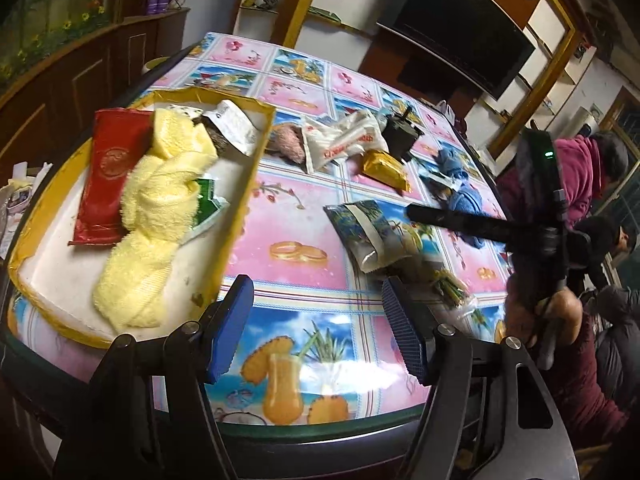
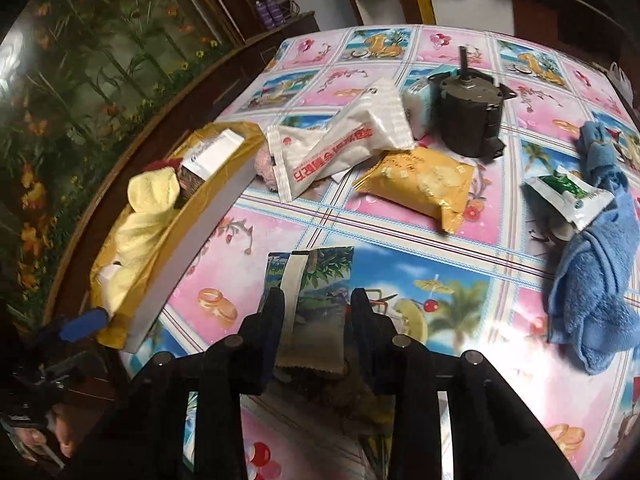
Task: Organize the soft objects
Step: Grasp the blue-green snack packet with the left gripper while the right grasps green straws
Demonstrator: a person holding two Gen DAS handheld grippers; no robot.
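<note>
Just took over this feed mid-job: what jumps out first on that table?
The loud pink fruit-print tablecloth hits first. The yellow towel is heaped in the gold-rimmed box at the table's left edge, beside a red packet. Centre table, the right gripper is shut on a leafy-print sachet.

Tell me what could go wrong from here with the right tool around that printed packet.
1. The right tool straddles only the near end of the printed packet; lifted, the limp far end could sag or slip out.
2. The yellow box already holds a bulky yellow towel and a red pouch; a drop there might land on its rim.
</note>
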